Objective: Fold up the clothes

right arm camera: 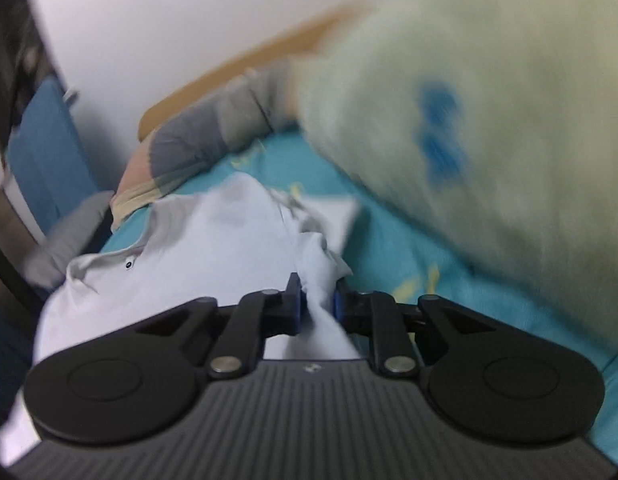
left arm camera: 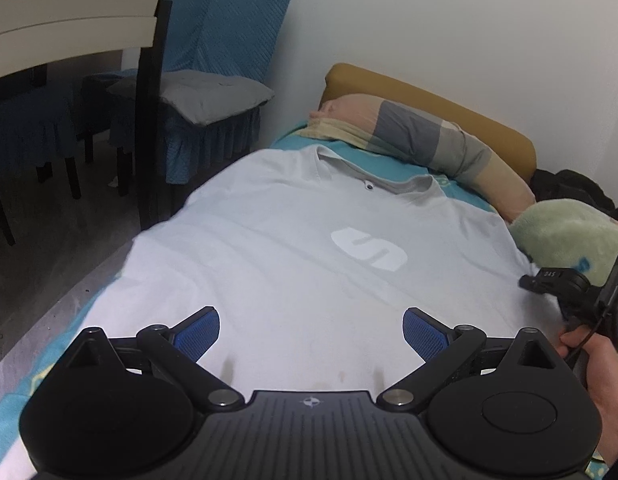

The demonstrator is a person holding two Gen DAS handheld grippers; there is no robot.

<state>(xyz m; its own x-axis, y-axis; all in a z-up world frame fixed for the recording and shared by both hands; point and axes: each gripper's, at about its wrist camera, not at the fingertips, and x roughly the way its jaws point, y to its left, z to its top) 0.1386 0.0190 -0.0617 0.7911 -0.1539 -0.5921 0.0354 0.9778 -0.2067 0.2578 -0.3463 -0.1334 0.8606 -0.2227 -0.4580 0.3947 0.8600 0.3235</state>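
**Right sleeve pinched, left side not yet taken**

The pale blue cotton polo shirt (left arm camera: pixel 293 248) lay face up and spread flat on the bed with the turquoise patterned sheet (right arm camera: pixel 393 248), its collar toward the pillow in grey, peach and beige blocks (left arm camera: pixel 421 136). The right gripper (right arm camera: pixel 316 306) had its jaws clamped on a bunched ridge of cloth at the shirt's right sleeve edge. The left gripper (left arm camera: pixel 311 334) hovered over the lower body of the shirt with its jaws wide apart, holding nothing.

To do this fold well, I judged the sleeve should be carried inward across the chest in a low, even arc, so the cloth would lay over without dragging the body askew. The free left gripper could have pinned the hem or the fold line. The fluffy pale green blanket (right arm camera: pixel 489 132) lay close beside the sleeve and might have snagged it.

No containers showed in either view; the right view was blurred.
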